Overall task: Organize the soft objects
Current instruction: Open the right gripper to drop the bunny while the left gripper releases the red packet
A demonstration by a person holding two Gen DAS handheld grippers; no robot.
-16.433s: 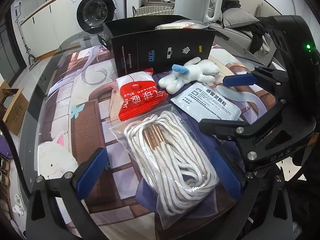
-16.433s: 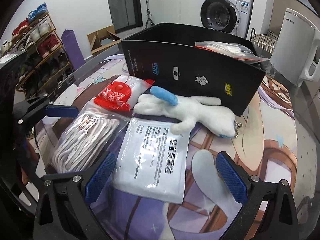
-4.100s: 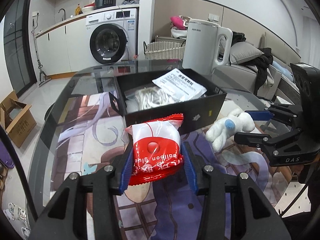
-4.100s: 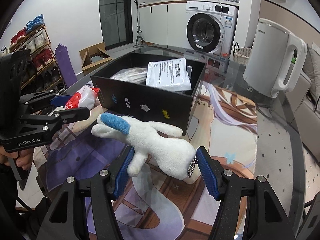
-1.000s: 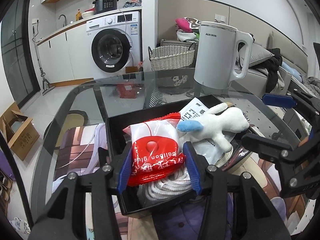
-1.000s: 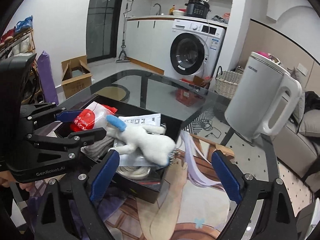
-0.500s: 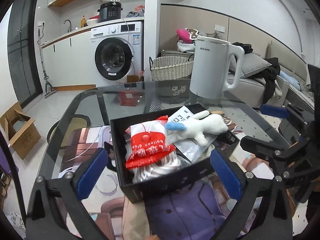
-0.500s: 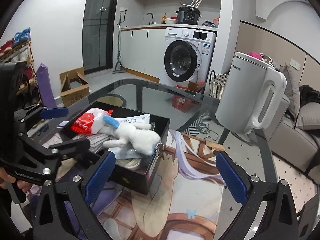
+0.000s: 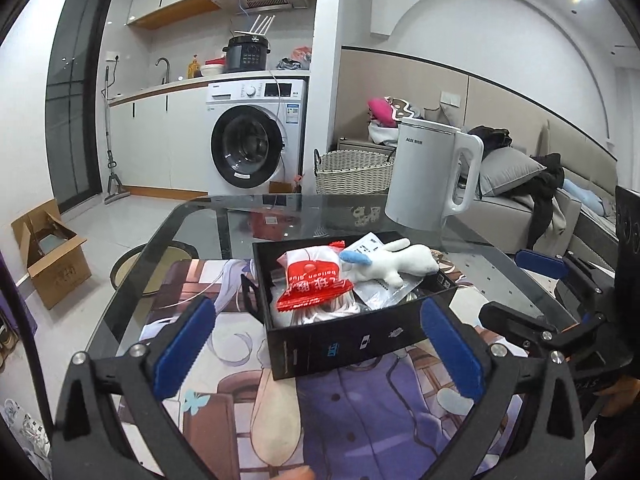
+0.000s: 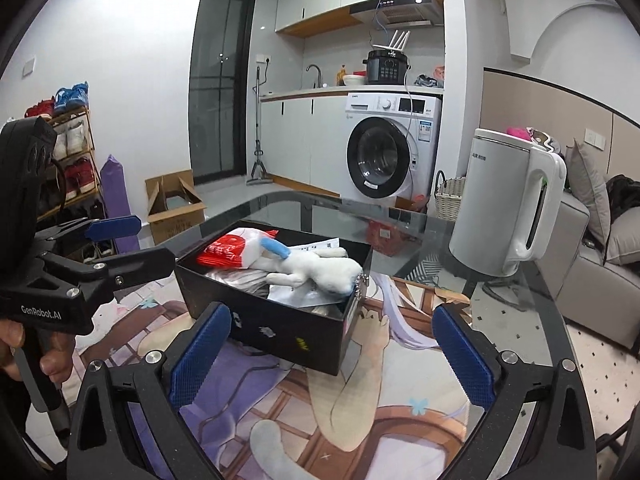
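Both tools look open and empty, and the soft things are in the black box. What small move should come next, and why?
Probably only a check, then pull both tools back. The left tool and right tool stand open and hold nothing. The red balloon packet and plush rabbit lie in the black box, and no other soft thing shows on the printed mat.
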